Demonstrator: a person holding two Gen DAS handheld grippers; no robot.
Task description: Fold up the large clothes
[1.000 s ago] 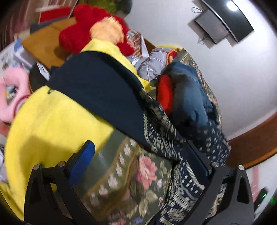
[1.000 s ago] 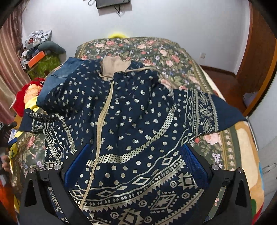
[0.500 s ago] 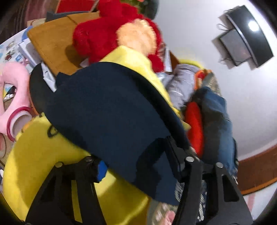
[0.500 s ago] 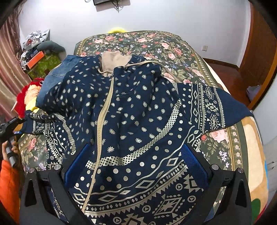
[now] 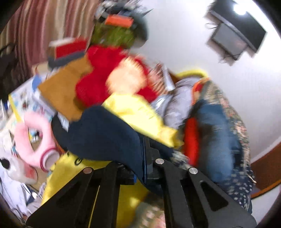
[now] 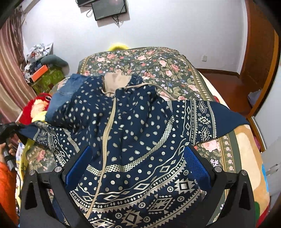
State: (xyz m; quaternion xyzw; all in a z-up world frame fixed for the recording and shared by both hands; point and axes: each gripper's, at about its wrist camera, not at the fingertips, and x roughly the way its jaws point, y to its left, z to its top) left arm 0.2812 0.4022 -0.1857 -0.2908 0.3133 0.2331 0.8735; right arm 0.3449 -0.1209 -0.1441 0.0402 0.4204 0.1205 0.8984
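A large navy zip-up garment (image 6: 133,133) with silver patterns lies spread on the floral bed (image 6: 158,63), sleeves out to both sides. My right gripper (image 6: 138,163) is open above its lower front, jaws wide apart, holding nothing. My left gripper (image 5: 140,157) is shut on the plain navy cuff of the left sleeve (image 5: 105,133); it shows at the far left of the right wrist view (image 6: 10,129), with the sleeve (image 6: 45,135) stretched toward it. The left wrist view is motion-blurred.
Red plush toy (image 5: 105,77), yellow fabric (image 5: 137,112), pink toy (image 5: 33,135), boxes and clutter crowd the floor left of the bed. Jeans (image 5: 216,136) lie on the bed's left edge. A wooden door (image 6: 258,52) stands at the right, a wall screen (image 6: 108,7) behind.
My left gripper has closed from open onto the sleeve cuff and swung upward with it. The right gripper has stayed open and edged slightly forward over the garment.
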